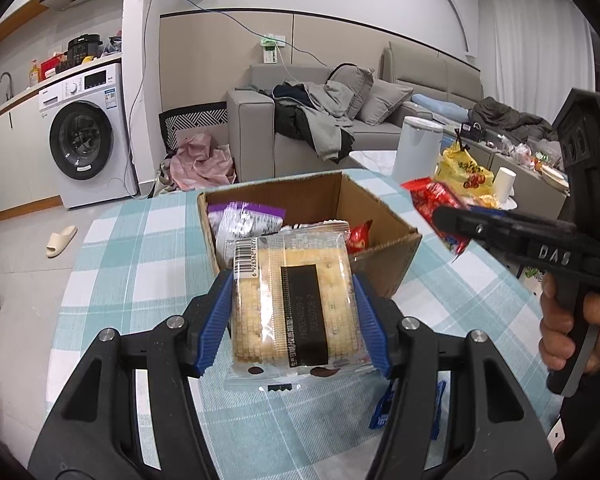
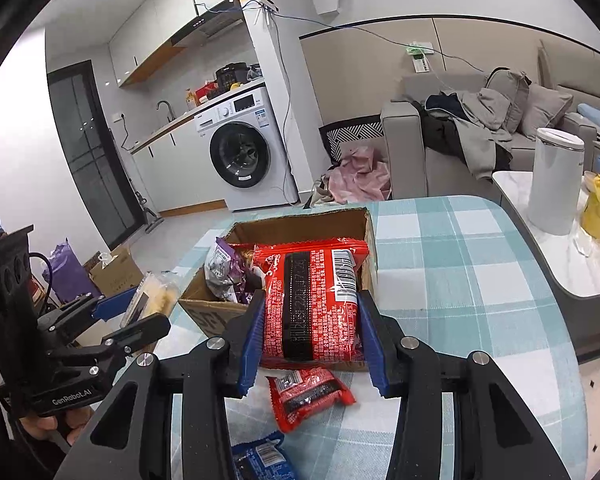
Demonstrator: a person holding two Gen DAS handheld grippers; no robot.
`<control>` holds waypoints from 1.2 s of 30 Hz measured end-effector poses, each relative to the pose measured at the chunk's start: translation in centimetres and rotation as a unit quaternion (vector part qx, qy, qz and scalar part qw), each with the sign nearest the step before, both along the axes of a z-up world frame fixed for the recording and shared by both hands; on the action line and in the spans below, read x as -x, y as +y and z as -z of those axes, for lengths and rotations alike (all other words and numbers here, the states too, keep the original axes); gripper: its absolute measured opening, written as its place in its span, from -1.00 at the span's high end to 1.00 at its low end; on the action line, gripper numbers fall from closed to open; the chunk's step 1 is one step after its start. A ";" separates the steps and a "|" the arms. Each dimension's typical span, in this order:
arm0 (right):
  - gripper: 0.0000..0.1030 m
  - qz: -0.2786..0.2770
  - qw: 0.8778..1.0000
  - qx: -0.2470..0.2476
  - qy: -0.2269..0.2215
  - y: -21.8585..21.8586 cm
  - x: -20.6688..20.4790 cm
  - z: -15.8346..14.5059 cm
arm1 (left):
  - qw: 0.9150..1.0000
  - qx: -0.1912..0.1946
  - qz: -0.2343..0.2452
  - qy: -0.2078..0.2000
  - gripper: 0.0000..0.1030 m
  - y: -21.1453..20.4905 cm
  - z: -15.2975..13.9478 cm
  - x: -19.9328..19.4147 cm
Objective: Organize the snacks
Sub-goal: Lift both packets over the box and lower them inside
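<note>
Blue pads, left view: the left gripper (image 1: 294,314) squeezes a clear pack of crackers (image 1: 296,304) from both sides, with its blue pads (image 1: 216,320) pressed on it.
Where the crackers are: up off the checked tablecloth (image 1: 140,248), just in front of the cardboard box (image 1: 392,256).
In the box: a purple bag (image 1: 244,224) and a bit of a red bag (image 1: 358,236).
Right side of this view: the right gripper (image 1: 452,220) comes in, held by a hand (image 1: 572,320), with a red pack (image 1: 436,204) in its tip; the pack looks blurry here.
Low on the cloth: a blue pack (image 1: 384,404), partly hidden.

Red, right view: the right gripper (image 2: 312,336) is clamped on the red pack (image 2: 312,304), a blue pad on each side.
Where the red pack is: lifted, right in front of the box (image 2: 204,304).
On the cloth below: a small red pack (image 2: 308,396) and a blue pack (image 2: 260,460).
Left edge: the left gripper (image 2: 140,312) with the crackers (image 2: 156,296).
</note>
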State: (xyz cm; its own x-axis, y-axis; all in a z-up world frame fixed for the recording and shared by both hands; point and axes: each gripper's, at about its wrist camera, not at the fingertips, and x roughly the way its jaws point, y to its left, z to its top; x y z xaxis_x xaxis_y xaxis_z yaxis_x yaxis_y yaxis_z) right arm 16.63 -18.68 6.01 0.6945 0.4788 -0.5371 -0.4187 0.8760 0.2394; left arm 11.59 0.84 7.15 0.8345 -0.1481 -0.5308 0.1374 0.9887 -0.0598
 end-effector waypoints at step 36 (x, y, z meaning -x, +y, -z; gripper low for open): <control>0.14 -0.013 0.999 -0.014 0.036 5.1 -7.4 1.8 | 1.000 -0.009 -0.025 -0.010 -0.09 0.0 1.2 -9.5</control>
State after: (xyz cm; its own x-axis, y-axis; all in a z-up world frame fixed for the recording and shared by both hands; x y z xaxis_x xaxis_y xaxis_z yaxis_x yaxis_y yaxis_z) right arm 24.06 -13.55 4.17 0.6419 0.5124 -0.5705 -0.4223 0.8572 0.2947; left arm 21.09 0.88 5.91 0.8506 -0.0968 -0.5169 0.0897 0.9952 -0.0387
